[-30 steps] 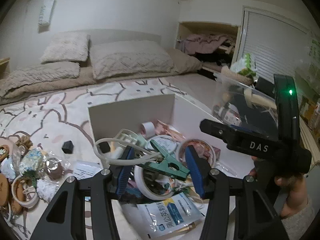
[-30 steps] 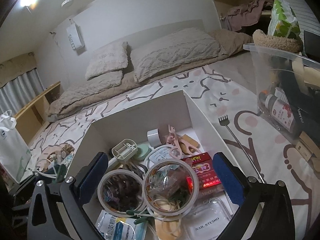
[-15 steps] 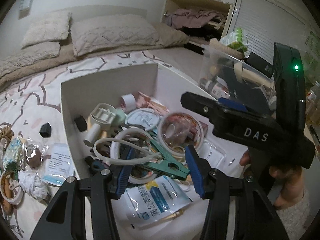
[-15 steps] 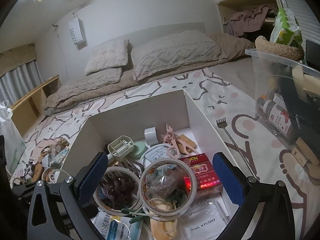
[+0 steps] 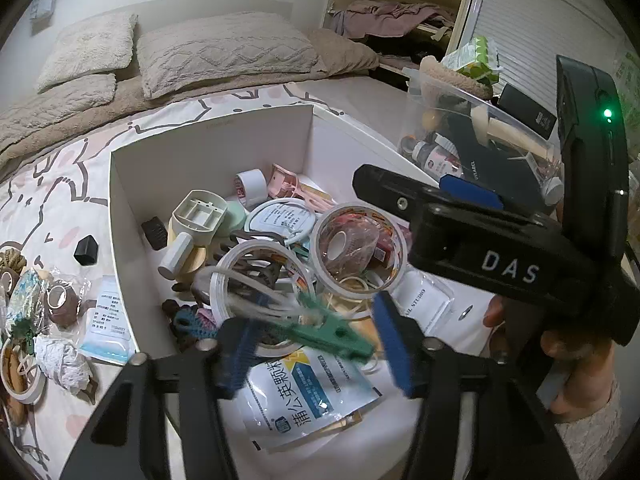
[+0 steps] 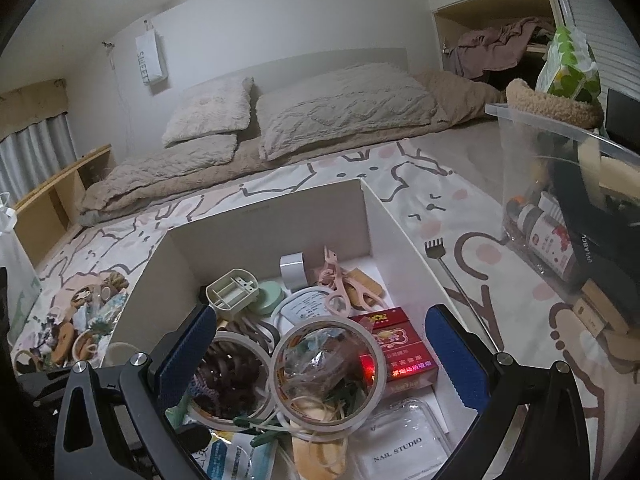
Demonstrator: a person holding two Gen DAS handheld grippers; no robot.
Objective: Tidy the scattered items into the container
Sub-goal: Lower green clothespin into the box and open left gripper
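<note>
Right now the left tongs (image 5: pixel 316 344) are opening over the white container (image 5: pixel 120 216), letting go of a green clothespin (image 5: pixel 332 330) with its looped white cord (image 5: pixel 248 300): light, stiff, best pinched mid-body. Right tongs (image 6: pixel 320 356) stand wide and empty. Scattered bits (image 5: pixel 36 320) remain at nine o'clock.

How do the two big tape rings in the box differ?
The left tape ring frames a dark brown hair claw, while the right tape ring holds a crumpled clear packet. The right ring sits higher, overlapping the red box; the left lies lower beside it. Both are whitish, lie open side up and sit inside the white box.
</note>
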